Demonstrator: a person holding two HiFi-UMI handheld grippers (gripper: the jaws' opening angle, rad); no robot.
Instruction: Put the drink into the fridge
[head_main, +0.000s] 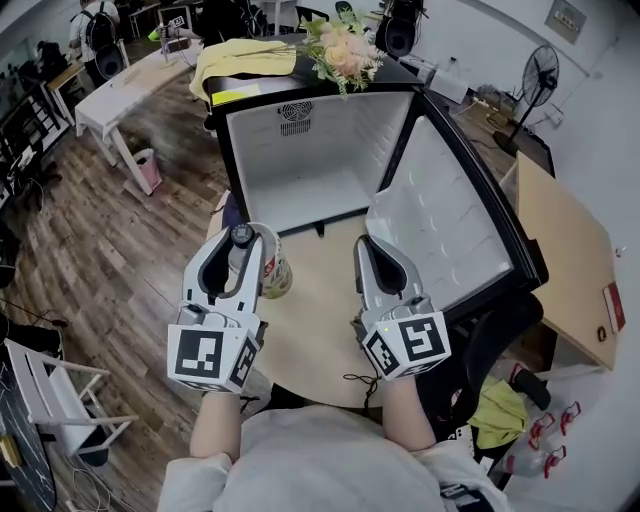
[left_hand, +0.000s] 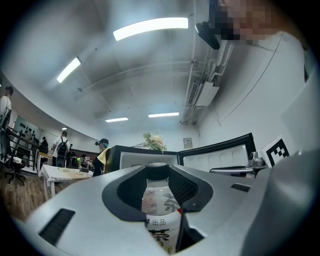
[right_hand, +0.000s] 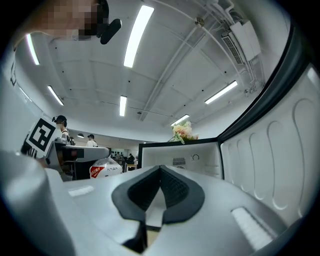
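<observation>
The drink is a clear bottle (head_main: 274, 272) with a dark cap and a white printed label. My left gripper (head_main: 240, 246) is shut on the bottle's neck and holds it upright over the beige table (head_main: 310, 320). In the left gripper view the bottle (left_hand: 159, 200) fills the gap between the jaws of the left gripper (left_hand: 158, 175). My right gripper (head_main: 373, 246) is shut on nothing, its tips (right_hand: 160, 172) meeting, just in front of the fridge. The small black fridge (head_main: 300, 160) stands wide open with a bare white inside, its door (head_main: 440, 225) swung out to the right.
Flowers (head_main: 345, 50) and a yellow cloth (head_main: 245, 55) lie on top of the fridge. A fan (head_main: 540, 70) and a tan board (head_main: 565, 260) stand to the right. White desks (head_main: 125, 85) and people are at the far left, and a white rack (head_main: 50, 395) is near my left.
</observation>
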